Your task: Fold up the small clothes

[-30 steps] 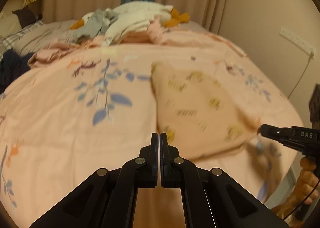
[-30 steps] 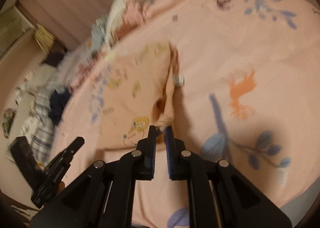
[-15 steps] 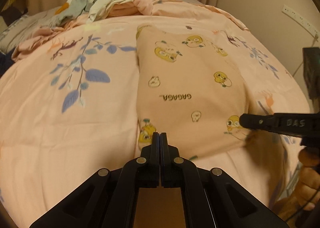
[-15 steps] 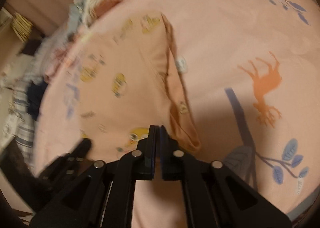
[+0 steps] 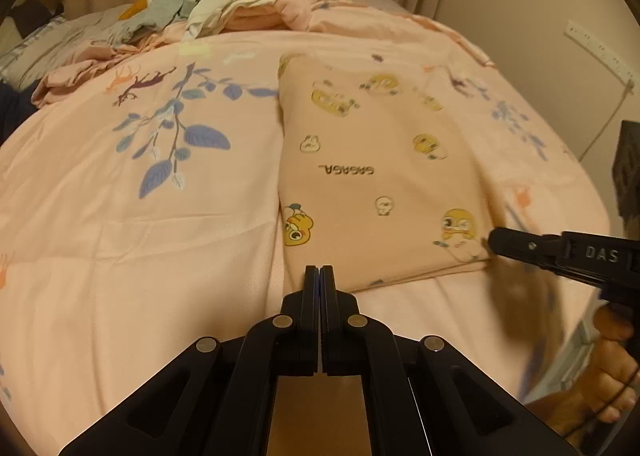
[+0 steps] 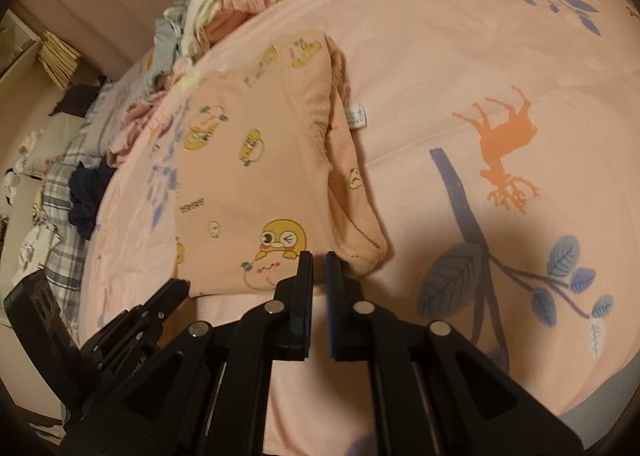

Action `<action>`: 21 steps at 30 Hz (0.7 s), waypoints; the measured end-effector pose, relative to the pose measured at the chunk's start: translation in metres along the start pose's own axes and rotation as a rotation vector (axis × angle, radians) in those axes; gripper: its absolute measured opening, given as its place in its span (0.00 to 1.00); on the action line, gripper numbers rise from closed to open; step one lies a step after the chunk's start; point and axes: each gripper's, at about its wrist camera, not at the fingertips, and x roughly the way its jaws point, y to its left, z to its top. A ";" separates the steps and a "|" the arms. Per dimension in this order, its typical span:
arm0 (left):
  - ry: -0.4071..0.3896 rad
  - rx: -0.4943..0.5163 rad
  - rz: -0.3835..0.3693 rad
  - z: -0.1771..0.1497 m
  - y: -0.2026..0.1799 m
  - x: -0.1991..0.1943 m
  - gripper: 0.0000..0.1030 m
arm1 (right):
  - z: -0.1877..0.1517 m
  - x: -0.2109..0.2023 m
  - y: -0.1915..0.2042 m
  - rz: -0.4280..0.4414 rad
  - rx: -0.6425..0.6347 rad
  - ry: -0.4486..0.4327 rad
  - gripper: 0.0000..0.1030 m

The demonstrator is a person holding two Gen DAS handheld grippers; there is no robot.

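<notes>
Left claw (image 5: 320,268) is pinched fully together at the near edge of the peach cartoon-print garment (image 5: 380,175), which now lies flat on the bed (image 5: 120,236) instead of hanging mid-air like a second ago. Right claw (image 6: 319,254) just cracked apart a little, nothing clamped, at the garment's near right corner. Only the right view shows the white care tag (image 6: 356,115); only the left shows a hand (image 5: 600,388).

left gripper (image 5: 319,270) jaws closed, right gripper (image 6: 319,256) jaws slightly parted
</notes>
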 end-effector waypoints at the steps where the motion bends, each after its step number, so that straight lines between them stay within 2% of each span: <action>1: -0.013 -0.002 0.000 0.004 0.002 -0.005 0.00 | 0.001 -0.004 0.001 0.005 -0.002 -0.017 0.08; 4: -0.079 -0.046 -0.042 0.025 0.011 -0.023 0.00 | 0.014 -0.017 0.002 0.026 -0.004 -0.068 0.09; 7: -0.122 -0.090 -0.110 0.063 0.020 -0.024 0.00 | 0.043 -0.020 0.006 0.053 0.011 -0.101 0.10; 9: -0.081 -0.041 -0.099 0.087 0.015 -0.003 0.00 | 0.063 -0.014 0.012 0.066 -0.001 -0.091 0.10; 11: -0.008 -0.038 -0.060 0.105 0.012 0.031 0.00 | 0.080 -0.002 0.016 0.069 -0.003 -0.084 0.10; 14: 0.073 -0.080 -0.071 0.113 0.018 0.073 0.00 | 0.093 0.020 0.017 0.075 0.005 -0.045 0.10; 16: 0.113 -0.112 -0.069 0.108 0.024 0.090 0.00 | 0.094 0.038 0.014 0.015 0.022 -0.015 0.09; 17: 0.115 -0.119 -0.072 0.106 0.027 0.093 0.00 | 0.094 0.045 0.011 -0.021 0.028 -0.001 0.01; 19: 0.101 -0.126 -0.090 0.102 0.031 0.092 0.00 | 0.095 0.056 0.007 -0.061 0.035 0.035 0.01; 21: 0.101 -0.101 -0.069 0.101 0.029 0.087 0.00 | 0.095 0.053 0.008 -0.061 0.035 0.039 0.01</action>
